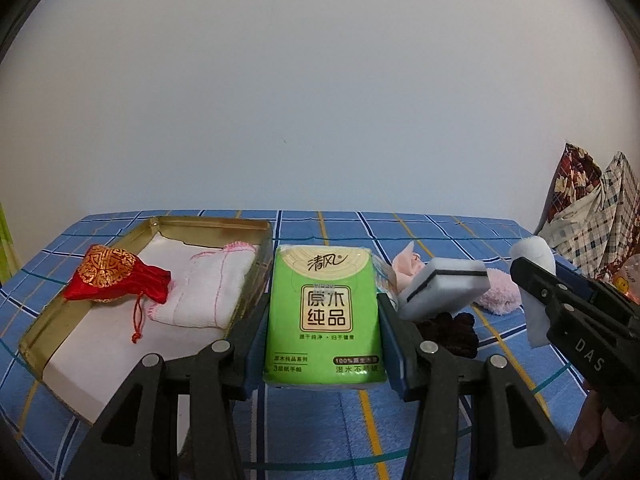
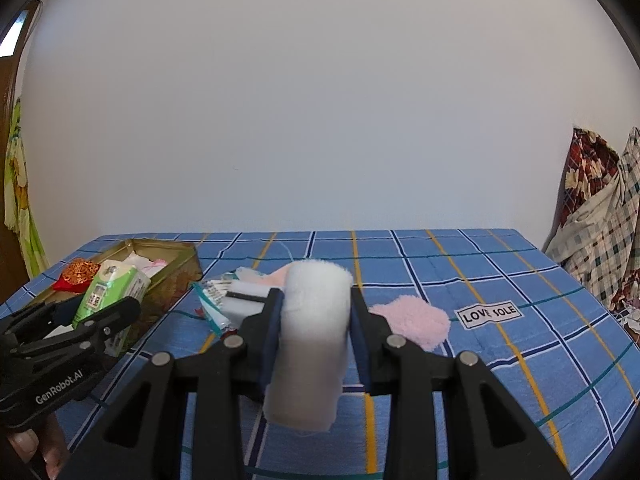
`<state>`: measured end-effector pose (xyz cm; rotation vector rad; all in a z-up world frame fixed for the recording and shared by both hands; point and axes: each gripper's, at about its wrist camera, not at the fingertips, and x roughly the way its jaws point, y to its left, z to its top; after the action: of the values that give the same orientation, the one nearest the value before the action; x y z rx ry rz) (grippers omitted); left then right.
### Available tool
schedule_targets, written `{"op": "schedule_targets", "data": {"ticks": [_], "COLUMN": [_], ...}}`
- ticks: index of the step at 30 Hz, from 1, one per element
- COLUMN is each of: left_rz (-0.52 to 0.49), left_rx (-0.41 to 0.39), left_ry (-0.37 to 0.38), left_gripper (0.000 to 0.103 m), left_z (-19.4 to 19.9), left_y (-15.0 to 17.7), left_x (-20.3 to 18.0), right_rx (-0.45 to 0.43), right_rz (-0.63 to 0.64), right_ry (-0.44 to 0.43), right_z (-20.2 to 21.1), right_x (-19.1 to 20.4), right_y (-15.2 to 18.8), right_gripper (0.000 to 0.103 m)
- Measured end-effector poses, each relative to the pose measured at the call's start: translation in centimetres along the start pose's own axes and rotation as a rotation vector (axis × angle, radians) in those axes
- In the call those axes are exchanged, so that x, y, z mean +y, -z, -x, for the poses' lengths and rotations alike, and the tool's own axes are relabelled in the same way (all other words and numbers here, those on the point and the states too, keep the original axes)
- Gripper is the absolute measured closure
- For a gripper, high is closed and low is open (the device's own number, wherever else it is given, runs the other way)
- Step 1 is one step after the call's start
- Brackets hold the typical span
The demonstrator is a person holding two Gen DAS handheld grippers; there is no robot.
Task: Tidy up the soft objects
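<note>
Two tools loaded: left tool (image 1: 322,312) pinches the green tissue pack (image 1: 323,316) upright, long axis running up the frame, with the tin tray (image 1: 256,236) just left of it at centre left, so the left hand is nearer. Right tool (image 2: 316,312) pinches a white cloth roll (image 2: 310,340). Readable: "100%" on the pack, "LOVE SOLE" tag (image 2: 489,315), "GenRobot.AI", "DAS".

The left gripper (image 1: 322,320) is held tilted slightly downward, its fingers (image 1: 394,344) pressed against both sides of a green pack. The right gripper (image 2: 316,320) is likewise angled slightly down, its fingers (image 2: 274,332) clamped on a white roll. A thumb (image 2: 24,442) is seen behind the left gripper's handle.
</note>
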<state>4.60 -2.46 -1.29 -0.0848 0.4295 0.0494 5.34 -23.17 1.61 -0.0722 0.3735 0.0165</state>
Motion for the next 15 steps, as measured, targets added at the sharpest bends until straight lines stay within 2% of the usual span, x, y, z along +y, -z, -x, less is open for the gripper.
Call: {"op": "schedule_targets", "data": {"ticks": [15], "left_rz": [0.017], "left_rx": [-0.02], "left_ry": [-0.028], "left_gripper": [0.051], "left_z": [1.0], "left_y": [0.2], "left_x": [1.1], "right_rx": [-0.013], "right_rz": [0.021], "right_ry": [-0.022], "right_z": [0.1], "right_x": [1.6], "right_y": [0.2], "right_gripper": [0.071]}}
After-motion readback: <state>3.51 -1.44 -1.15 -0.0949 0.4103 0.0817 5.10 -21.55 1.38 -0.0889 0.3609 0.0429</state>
